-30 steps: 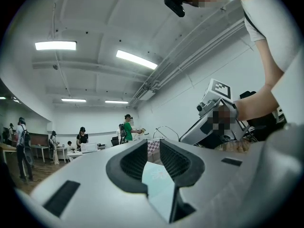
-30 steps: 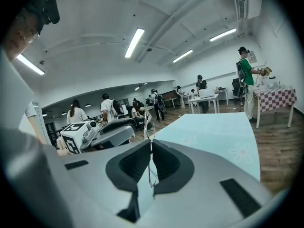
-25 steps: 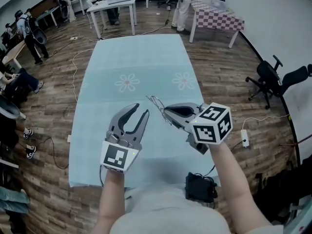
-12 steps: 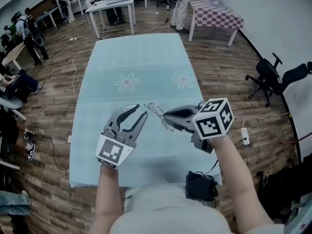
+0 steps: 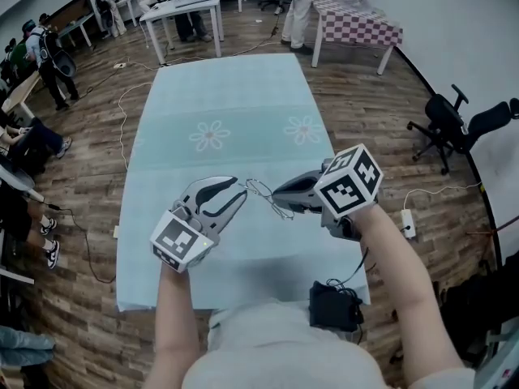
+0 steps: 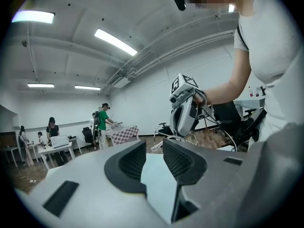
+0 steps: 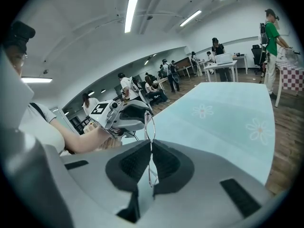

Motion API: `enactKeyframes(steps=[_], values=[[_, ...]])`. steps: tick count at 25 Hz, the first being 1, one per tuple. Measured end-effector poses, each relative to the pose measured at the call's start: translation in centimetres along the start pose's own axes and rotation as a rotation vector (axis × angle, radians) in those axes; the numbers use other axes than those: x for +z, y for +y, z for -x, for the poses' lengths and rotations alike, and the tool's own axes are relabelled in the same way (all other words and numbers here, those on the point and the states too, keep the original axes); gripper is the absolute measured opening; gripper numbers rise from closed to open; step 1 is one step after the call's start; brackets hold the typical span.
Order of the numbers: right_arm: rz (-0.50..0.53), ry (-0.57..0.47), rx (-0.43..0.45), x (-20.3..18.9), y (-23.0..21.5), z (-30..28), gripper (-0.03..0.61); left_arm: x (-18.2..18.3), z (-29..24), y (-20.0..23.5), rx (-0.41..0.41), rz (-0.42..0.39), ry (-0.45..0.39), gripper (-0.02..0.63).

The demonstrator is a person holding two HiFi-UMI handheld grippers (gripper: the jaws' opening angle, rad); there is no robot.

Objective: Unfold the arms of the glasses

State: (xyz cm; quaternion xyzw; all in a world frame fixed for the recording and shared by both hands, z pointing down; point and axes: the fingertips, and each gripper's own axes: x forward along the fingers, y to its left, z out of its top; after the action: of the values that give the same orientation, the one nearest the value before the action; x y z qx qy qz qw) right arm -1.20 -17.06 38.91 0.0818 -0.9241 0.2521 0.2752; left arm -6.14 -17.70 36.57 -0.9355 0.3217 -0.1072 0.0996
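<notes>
Wood-plank flooring [image 5: 89,185] surrounds a long table under a pale blue cloth [image 5: 227,96] printed with flowers. People stand and sit by white desks at the far left. Over the near end of the cloth, the left gripper [image 5: 240,190] points rightward with its jaws standing apart and nothing between them. Its tips are close beside the glasses [image 5: 261,190]; whether they touch cannot be told. That thin wire frame hangs in the air between the two grippers, above the cloth. Just right of it, the right gripper [image 5: 280,194] has its jaws closed together on the wire, pinching the frame. Farther right a black office chair [image 5: 442,128] stands on the floor, and a table with a checked cover [image 5: 361,27] sits at the far right.
</notes>
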Motion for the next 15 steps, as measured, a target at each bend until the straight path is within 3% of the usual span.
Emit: enactKeyframes(steps=[15], values=[[0.011, 0.060, 0.025, -0.40, 0.01, -0.35, 0.020, -1.04, 0.48, -0.62, -0.146, 0.067, 0.004, 0.060]])
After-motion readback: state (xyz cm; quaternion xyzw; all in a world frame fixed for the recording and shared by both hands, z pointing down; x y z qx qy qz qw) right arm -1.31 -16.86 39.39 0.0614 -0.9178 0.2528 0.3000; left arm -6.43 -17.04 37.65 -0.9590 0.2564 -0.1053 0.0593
